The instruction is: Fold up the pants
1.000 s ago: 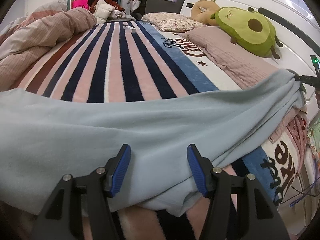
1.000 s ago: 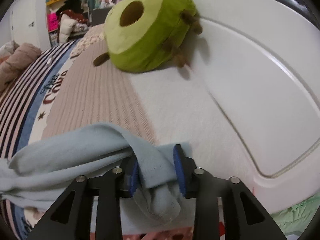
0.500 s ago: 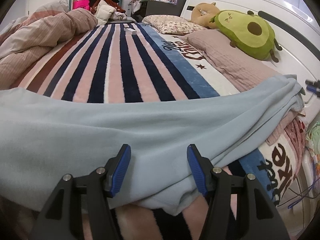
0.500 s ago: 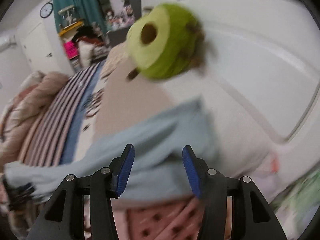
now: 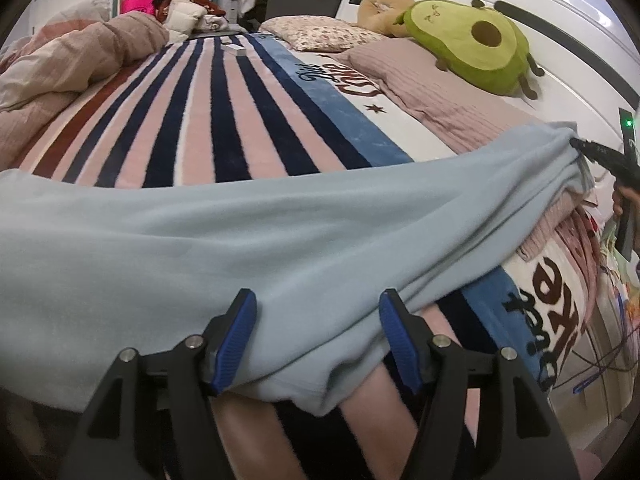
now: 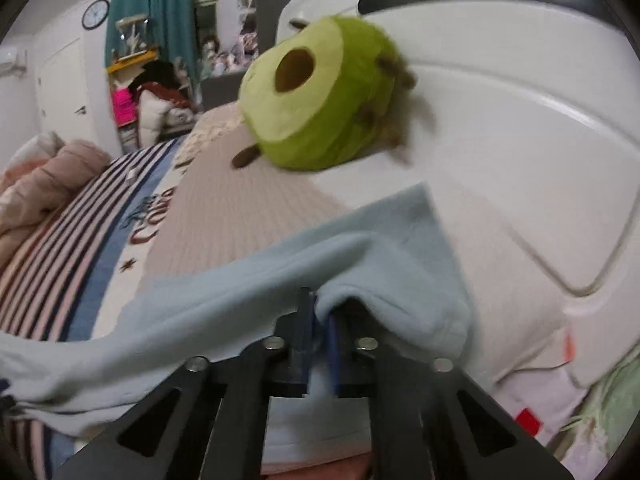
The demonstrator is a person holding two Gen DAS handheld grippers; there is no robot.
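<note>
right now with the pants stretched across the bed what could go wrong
The right gripper pinches only a small fold of the pants, so a hard pull may slip it free. The left gripper is open around the near hem, leaving that end loose to bunch. The avocado plush sits close behind and could get swept.

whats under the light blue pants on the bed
Under the light blue pants lies the striped blanket; near the right claw they cover a mauve ribbed pillow. Whatever lies beneath their middle is hidden.
</note>
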